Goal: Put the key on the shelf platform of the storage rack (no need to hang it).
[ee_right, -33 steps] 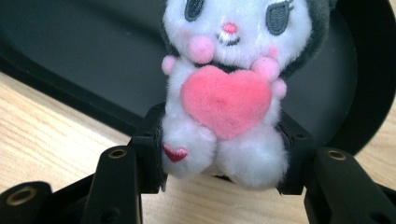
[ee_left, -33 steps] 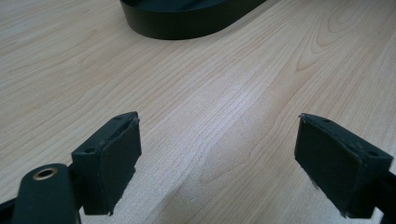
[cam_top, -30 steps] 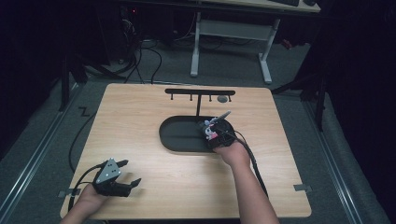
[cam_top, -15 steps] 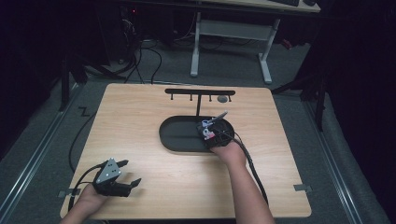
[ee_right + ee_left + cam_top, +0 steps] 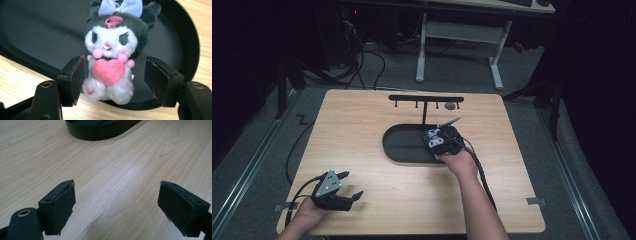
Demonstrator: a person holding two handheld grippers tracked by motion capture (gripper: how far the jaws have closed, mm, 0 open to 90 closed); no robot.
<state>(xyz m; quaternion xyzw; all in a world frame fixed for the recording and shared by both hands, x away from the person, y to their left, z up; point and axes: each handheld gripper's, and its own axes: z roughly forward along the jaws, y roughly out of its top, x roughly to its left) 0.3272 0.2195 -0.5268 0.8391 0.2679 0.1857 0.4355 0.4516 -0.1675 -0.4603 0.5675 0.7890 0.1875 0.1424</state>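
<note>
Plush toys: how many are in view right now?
1. A small black-and-white plush doll with a lilac bow and pink heart sits at the near rim of the black oval tray, between the right gripper's open jaws. None seen elsewhere.

Light wood desk [image 5: 377, 125]: black oval tray [image 5: 404, 145] near centre, black T-shaped hook rack [image 5: 424, 100] behind it by the far edge.
</note>
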